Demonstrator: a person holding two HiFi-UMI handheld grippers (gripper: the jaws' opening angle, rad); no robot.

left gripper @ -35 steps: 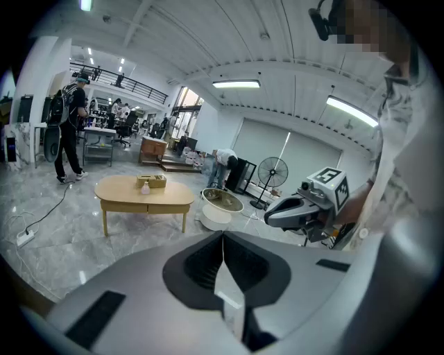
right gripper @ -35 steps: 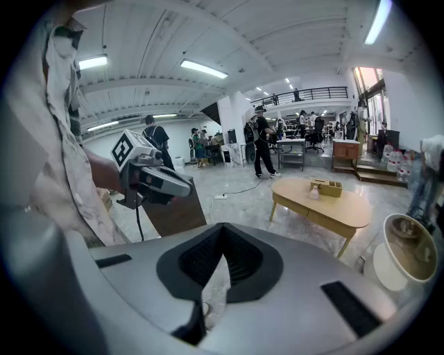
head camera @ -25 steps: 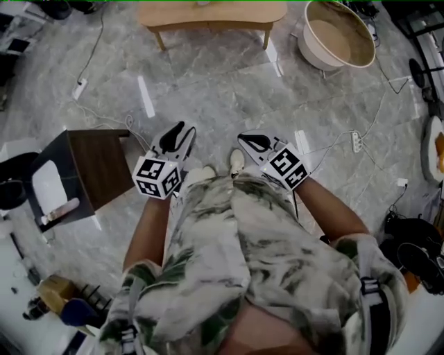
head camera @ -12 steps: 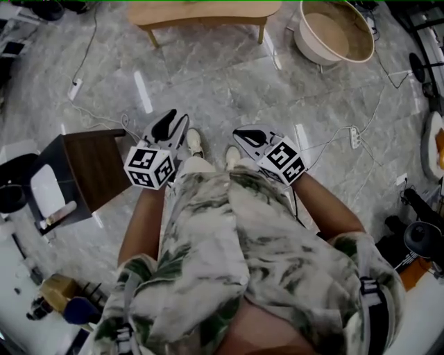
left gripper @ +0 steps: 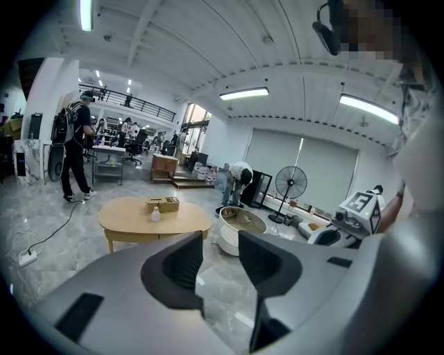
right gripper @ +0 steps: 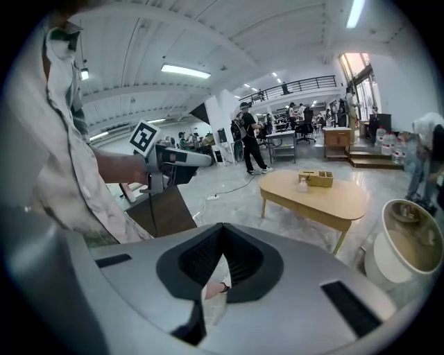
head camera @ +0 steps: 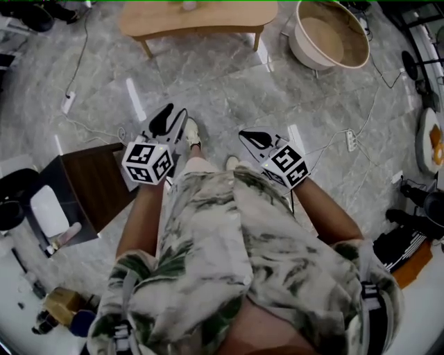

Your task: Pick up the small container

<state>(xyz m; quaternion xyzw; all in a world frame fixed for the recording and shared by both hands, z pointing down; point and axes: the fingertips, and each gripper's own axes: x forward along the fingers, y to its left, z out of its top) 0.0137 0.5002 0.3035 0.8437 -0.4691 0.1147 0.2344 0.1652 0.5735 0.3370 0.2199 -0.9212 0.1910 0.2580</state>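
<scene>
Grey marble floor (head camera: 208, 76). Oval wooden table (head camera: 229, 17) at the far side, round white tub (head camera: 331, 35) near its right end. Dark side table (head camera: 104, 180) at the person's left. Both grippers are held out low in front of the person, well short of the table. Left gripper (head camera: 175, 111): jaws released, just been opening, nothing between them. Right gripper (head camera: 244, 134): jaws clenched tip to tip, empty. Container (left gripper: 155, 215), small and pale, stands on the table just beside a wooden box (left gripper: 162, 204).
</scene>
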